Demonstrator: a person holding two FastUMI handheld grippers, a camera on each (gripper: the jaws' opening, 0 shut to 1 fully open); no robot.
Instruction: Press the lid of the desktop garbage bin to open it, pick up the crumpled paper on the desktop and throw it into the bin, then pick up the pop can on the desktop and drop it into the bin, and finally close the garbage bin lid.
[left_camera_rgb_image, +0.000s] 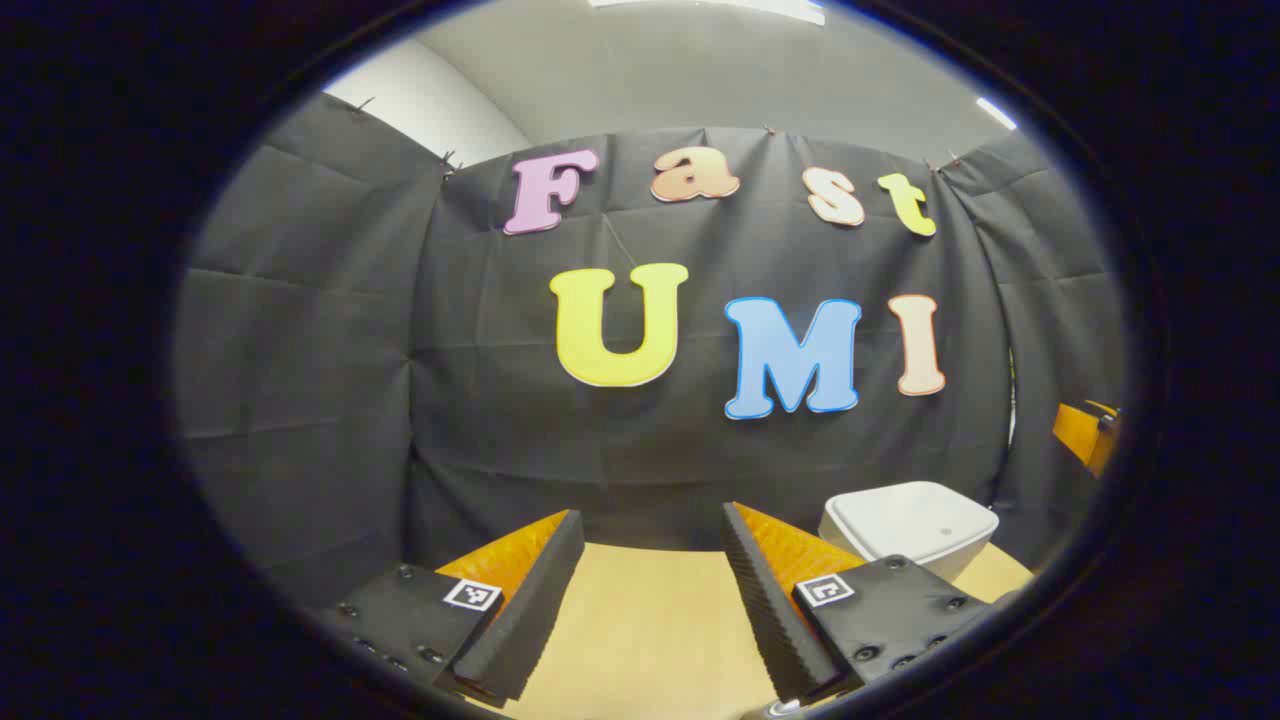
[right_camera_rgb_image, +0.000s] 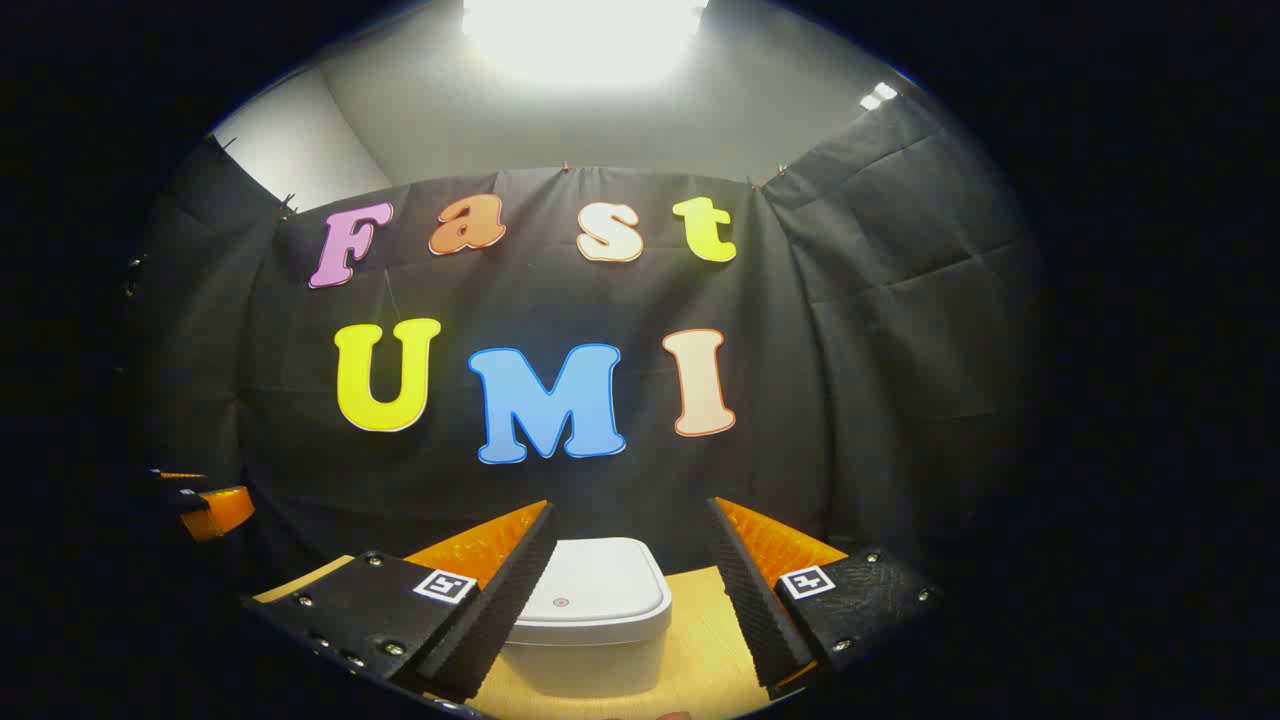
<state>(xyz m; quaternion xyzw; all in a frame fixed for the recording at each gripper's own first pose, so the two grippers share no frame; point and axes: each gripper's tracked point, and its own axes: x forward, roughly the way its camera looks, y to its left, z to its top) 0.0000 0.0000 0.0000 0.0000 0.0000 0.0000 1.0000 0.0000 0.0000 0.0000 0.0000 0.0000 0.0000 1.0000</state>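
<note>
A white desktop garbage bin (right_camera_rgb_image: 585, 620) with its lid down stands on the wooden table, straight ahead between the fingers in the right gripper view. My right gripper (right_camera_rgb_image: 630, 530) is open and held above and short of the bin, with nothing between its fingers. In the left gripper view the same bin (left_camera_rgb_image: 910, 525) sits to the right, past the right finger. My left gripper (left_camera_rgb_image: 652, 535) is open over bare table, holding nothing. The other gripper shows at the far right edge (left_camera_rgb_image: 1088, 432) of the left gripper view and at the far left edge (right_camera_rgb_image: 205, 508) of the right gripper view.
The light wooden table (left_camera_rgb_image: 650, 620) runs up to the black cloth wall (left_camera_rgb_image: 300, 350) close behind the bin. A bright ceiling light (right_camera_rgb_image: 580, 35) glares overhead in the right gripper view.
</note>
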